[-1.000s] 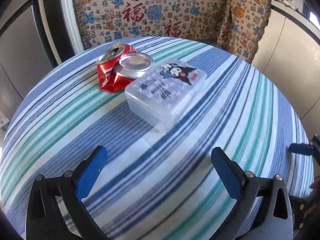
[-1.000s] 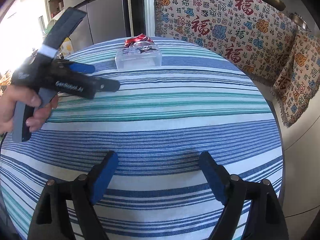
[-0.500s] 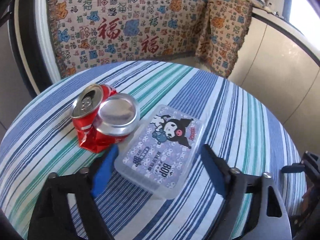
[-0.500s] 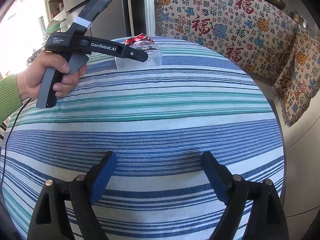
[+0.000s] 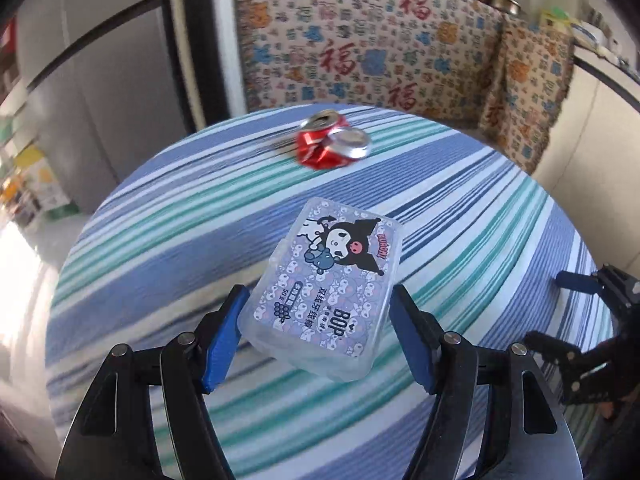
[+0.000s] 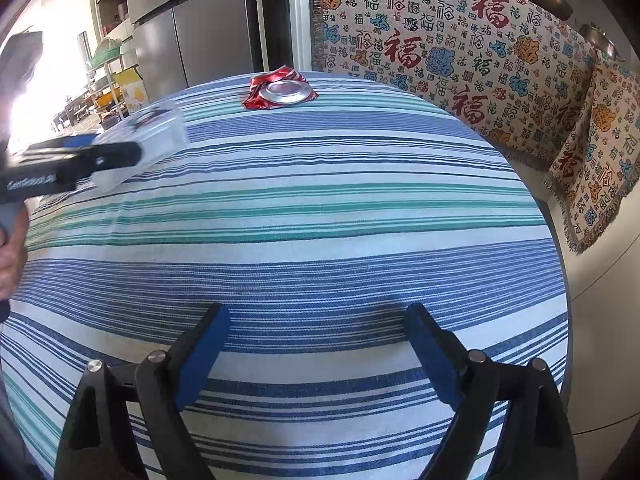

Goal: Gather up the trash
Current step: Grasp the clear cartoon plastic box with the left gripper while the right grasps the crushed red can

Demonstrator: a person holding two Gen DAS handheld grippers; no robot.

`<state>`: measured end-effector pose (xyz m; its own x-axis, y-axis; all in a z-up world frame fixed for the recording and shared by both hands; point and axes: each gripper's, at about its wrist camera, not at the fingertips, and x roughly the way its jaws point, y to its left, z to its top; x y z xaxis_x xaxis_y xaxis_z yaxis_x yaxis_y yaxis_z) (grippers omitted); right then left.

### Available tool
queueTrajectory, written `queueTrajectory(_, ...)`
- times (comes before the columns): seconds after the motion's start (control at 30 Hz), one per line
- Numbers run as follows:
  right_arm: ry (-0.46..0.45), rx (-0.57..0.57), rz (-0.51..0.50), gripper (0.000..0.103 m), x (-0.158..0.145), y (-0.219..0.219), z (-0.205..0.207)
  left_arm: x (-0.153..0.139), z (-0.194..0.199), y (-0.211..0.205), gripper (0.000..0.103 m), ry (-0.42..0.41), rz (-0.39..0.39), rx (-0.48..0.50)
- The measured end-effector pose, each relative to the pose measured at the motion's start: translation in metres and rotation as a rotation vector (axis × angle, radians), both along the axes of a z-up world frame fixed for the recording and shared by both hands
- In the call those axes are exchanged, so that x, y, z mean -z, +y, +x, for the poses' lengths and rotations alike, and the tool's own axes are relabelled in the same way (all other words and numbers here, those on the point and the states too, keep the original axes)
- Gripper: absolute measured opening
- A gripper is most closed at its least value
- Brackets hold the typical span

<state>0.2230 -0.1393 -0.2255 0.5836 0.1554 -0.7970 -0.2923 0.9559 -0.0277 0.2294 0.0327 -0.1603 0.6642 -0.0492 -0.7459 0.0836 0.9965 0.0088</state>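
Note:
My left gripper (image 5: 318, 320) is shut on a clear plastic floss box (image 5: 328, 288) with a cartoon lid and holds it above the striped table (image 5: 160, 248). The box also shows in the right wrist view (image 6: 144, 148), lifted at the left, held by the left gripper (image 6: 116, 160). A crushed red can (image 5: 332, 146) lies on the table at the far side, and shows in the right wrist view (image 6: 280, 92). My right gripper (image 6: 316, 336) is open and empty over the near part of the table (image 6: 320, 208).
A patterned fabric-covered bench (image 6: 460, 52) curves behind and to the right of the table. A steel fridge (image 6: 192, 28) and shelves stand at the back left. The right gripper (image 5: 592, 292) shows at the right edge of the left wrist view.
My left gripper closed on the floss box, lifted it and drew it back and left, away from the can. The can stays in place. The right gripper has not moved.

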Motion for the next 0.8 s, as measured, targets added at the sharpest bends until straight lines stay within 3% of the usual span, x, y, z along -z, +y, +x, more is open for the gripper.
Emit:
queueTrajectory(0.13,0.0,0.0,0.001,0.091,0.0,0.0,-0.001,0.009,-0.032,0.013,0.073,-0.003,0.007,-0.101)
queueTrajectory(0.3,-0.002,0.004,0.004,0.091,0.0,-0.001,-0.002,0.028,-0.029,0.008,0.074,0.065,-0.023,-0.078)
queueTrajectory(0.47,-0.004,0.006,0.004,0.091,-0.001,-0.002,-0.002,0.038,-0.021,0.0,0.081,0.072,0.031,-0.066)
queueTrajectory(0.8,-0.001,0.012,0.003,0.091,-0.002,-0.005,-0.001,0.041,-0.018,0.009,0.099,0.089,0.021,-0.078)
